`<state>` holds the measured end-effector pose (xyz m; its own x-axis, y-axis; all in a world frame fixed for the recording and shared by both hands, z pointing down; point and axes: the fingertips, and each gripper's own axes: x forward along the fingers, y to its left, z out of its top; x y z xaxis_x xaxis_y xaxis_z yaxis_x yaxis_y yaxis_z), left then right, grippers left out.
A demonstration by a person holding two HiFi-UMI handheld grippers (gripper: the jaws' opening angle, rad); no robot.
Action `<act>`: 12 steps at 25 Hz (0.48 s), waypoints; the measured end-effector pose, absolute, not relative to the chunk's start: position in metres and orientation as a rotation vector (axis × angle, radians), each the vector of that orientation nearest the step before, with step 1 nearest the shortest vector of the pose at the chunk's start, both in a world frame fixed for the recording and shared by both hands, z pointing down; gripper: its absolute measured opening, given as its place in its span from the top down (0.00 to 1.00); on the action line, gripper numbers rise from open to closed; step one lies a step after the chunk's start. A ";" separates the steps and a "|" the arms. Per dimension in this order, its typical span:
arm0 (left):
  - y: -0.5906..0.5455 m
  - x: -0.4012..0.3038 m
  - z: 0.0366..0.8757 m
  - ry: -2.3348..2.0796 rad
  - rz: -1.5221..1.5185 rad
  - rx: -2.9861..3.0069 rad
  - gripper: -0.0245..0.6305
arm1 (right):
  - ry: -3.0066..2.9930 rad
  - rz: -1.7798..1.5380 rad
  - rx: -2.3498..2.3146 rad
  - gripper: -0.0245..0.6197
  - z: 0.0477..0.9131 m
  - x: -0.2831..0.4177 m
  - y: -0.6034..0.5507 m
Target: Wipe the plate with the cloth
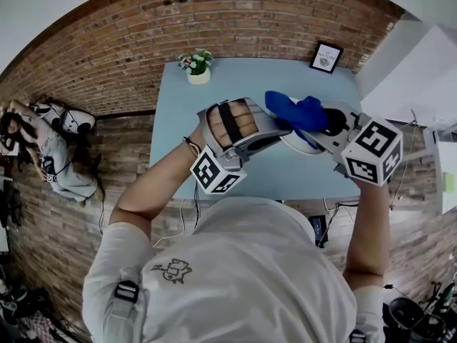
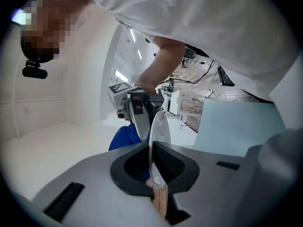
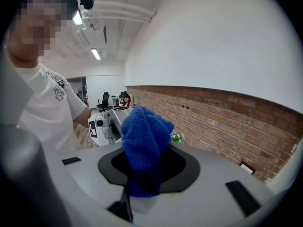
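Above the middle of the blue table (image 1: 257,170), both tools are held in the air, so the biggest danger is a fall onto this hard top. The left gripper (image 1: 280,136) is clamped on the rim of the white plate (image 2: 160,131), which stands on its edge between the jaws. Only a narrow part of the rim is caught. I judge that a strong push from the side could turn the plate in this grip, or pull it out.

The right gripper (image 1: 320,131) is closed tightly on the blue cloth (image 3: 144,138). In the head view the cloth bunches over the plate at about its twelve o'clock. If only this loose bunch does the rubbing, it may fold away, and then a hard jaw tip could scrape the plate.

Smaller things are less in danger. The flower pot (image 1: 198,68) at the table's eleven o'clock and the picture frame (image 1: 326,57) at one o'clock stand well apart from the work.
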<state>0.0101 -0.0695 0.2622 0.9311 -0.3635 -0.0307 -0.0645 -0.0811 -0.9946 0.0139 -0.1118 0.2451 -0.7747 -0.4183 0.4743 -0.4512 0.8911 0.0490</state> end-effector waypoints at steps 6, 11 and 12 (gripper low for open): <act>-0.089 -0.004 0.264 0.381 -0.301 -1.640 0.93 | -2.615 0.179 0.665 0.78 0.254 0.035 -0.108; -0.079 -0.006 0.257 0.375 -0.279 -1.634 0.93 | -2.568 0.272 0.772 0.78 0.272 0.069 -0.123; -0.076 -0.004 0.256 0.367 -0.270 -1.631 0.93 | -2.548 0.281 0.794 0.78 0.275 0.075 -0.129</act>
